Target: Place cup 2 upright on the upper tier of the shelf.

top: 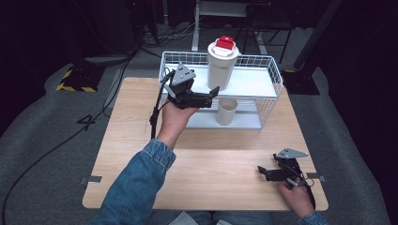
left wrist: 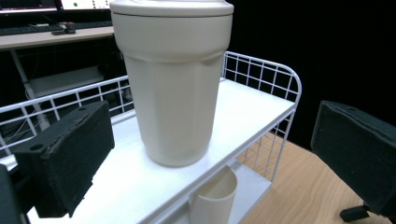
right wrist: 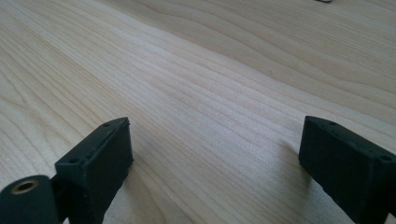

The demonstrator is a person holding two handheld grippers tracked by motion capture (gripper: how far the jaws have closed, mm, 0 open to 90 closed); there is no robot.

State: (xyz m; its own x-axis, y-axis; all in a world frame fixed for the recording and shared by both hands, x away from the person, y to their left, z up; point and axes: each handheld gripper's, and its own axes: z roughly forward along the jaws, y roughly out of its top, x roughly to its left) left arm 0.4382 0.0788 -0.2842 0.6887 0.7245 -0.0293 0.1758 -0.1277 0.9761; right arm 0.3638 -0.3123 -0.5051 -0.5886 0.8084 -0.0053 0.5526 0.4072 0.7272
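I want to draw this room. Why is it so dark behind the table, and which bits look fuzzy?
High view: light falls on the table and rack; the floor behind stays dim. Left gripper view: the cup is sharp, the near black pads slightly soft. Right gripper view: far wood grain blurs.

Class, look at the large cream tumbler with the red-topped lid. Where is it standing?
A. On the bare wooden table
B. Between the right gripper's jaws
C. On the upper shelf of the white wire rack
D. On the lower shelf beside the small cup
C: the tumbler stands upright on the white upper shelf of the wire rack, above the small cup on the lower level.
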